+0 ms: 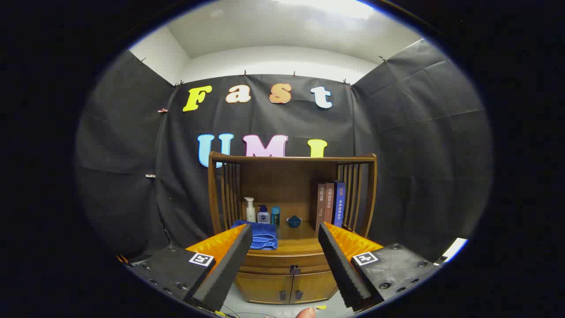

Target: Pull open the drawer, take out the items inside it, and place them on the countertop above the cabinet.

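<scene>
A brown wooden cabinet (pixel 287 282) stands against the black cloth wall, some way beyond my fingers. Its drawer (pixel 284 261) is closed, with a small dark knob (pixel 293 267) at the middle of its front. Above the drawer lies the countertop (pixel 300 240), fenced by a slatted wooden back and sides. My gripper (pixel 285 232) is open, held well short of the cabinet, and nothing is between its fingers. The drawer front shows in the gap between the two fingers. What is inside the drawer is hidden.
On the countertop lie a folded blue towel (pixel 261 235) at the left, a white pump bottle (pixel 250 210), two small bottles (pixel 264 215), a small blue bowl (pixel 294 221) and three upright books (pixel 330 204) at the right. Two lower doors (pixel 288 288) sit under the drawer.
</scene>
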`<state>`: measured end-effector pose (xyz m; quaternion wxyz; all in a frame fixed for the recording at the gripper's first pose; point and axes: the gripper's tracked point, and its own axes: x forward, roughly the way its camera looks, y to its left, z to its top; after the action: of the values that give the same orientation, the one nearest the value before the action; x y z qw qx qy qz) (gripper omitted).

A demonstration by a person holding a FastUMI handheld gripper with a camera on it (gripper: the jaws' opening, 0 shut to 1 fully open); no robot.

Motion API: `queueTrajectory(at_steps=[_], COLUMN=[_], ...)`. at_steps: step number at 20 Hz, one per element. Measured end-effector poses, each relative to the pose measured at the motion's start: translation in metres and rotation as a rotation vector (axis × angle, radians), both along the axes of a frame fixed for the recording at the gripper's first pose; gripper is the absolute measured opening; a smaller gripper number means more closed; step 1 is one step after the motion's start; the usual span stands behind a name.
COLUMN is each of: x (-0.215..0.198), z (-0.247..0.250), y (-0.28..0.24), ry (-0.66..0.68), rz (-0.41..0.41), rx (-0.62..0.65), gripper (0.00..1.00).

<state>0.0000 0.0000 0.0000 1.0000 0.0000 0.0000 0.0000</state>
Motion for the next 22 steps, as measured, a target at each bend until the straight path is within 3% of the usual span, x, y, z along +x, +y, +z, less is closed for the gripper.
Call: queueTrajectory(at_steps=[22], x=[0.002], z=[-0.005], y=[-0.009], ry=[-0.035], rz=[-0.005], rx=[0.001], gripper=[0.98])
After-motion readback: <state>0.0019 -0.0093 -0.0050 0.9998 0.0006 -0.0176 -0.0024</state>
